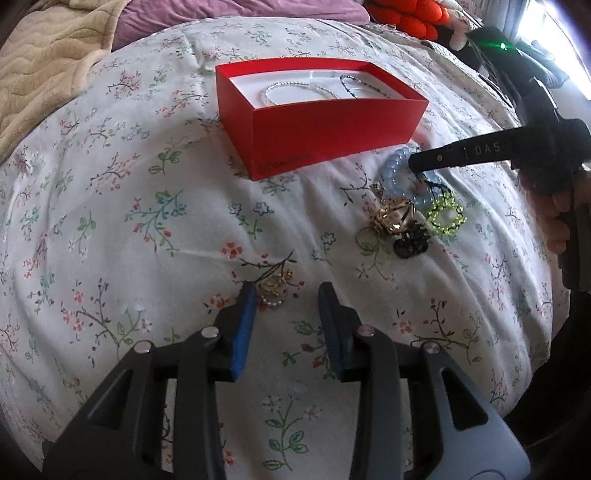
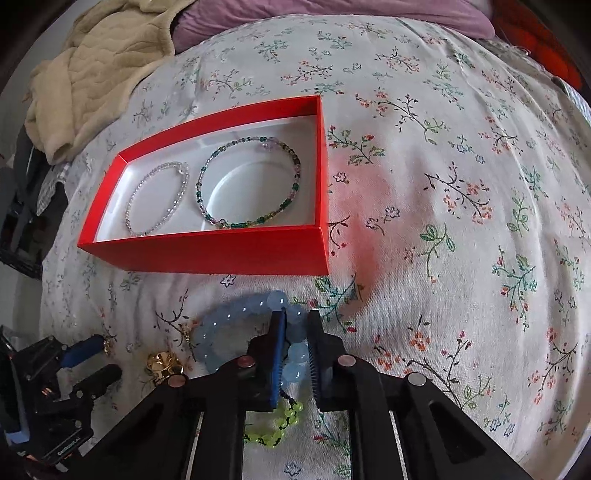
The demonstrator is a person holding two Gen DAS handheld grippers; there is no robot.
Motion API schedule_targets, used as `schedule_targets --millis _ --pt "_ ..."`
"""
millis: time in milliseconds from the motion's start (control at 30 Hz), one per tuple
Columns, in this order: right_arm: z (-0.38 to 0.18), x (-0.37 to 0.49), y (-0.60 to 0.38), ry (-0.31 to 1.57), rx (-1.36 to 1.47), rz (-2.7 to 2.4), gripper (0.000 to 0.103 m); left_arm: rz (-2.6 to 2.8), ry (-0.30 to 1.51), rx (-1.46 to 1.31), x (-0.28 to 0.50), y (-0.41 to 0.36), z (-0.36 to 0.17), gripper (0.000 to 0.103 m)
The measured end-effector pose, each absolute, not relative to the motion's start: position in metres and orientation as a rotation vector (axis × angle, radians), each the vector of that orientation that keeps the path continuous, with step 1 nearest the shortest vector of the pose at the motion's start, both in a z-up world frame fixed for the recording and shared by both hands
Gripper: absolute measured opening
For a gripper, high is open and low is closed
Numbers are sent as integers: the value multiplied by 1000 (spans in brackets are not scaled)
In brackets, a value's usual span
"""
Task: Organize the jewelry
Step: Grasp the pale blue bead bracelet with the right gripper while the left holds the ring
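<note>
A red box (image 1: 332, 136) with a white lining sits on the floral bedspread; it also shows in the right wrist view (image 2: 229, 251). Inside lie a clear bead bracelet (image 2: 159, 199) and a green multicolour bead bracelet (image 2: 251, 184). My right gripper (image 2: 297, 325) is open, its jaws astride a pale blue bead bracelet (image 2: 229, 328) lying on the bed; the same bracelet (image 1: 397, 170) shows in the left wrist view under the right gripper (image 1: 417, 162). My left gripper (image 1: 286, 295) is open, just above a small gold-and-pearl piece (image 1: 273, 291).
Near the blue bracelet lie a gold ornament (image 1: 393, 218), a black piece (image 1: 410, 243) and a yellow-green bead bracelet (image 1: 445, 216). A beige blanket (image 1: 48, 62), a purple pillow (image 1: 236, 14) and orange cushions (image 1: 410, 14) lie at the far edge.
</note>
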State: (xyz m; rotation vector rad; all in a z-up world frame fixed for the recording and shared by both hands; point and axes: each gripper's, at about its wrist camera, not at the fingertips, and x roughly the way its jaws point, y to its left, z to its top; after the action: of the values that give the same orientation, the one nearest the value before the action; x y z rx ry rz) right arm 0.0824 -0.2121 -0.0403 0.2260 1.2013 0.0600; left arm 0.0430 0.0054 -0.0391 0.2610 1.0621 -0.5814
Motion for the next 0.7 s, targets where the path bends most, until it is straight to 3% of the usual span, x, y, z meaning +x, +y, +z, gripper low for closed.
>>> schedule_targets --millis 367,700 --pt "-34 76 -211 1190 226 65 12 -559 1054 276 43 5 -39 16" --pt "-20 68 -213 1155 232 71 12 -570 1037 271 35 6 -32 16"
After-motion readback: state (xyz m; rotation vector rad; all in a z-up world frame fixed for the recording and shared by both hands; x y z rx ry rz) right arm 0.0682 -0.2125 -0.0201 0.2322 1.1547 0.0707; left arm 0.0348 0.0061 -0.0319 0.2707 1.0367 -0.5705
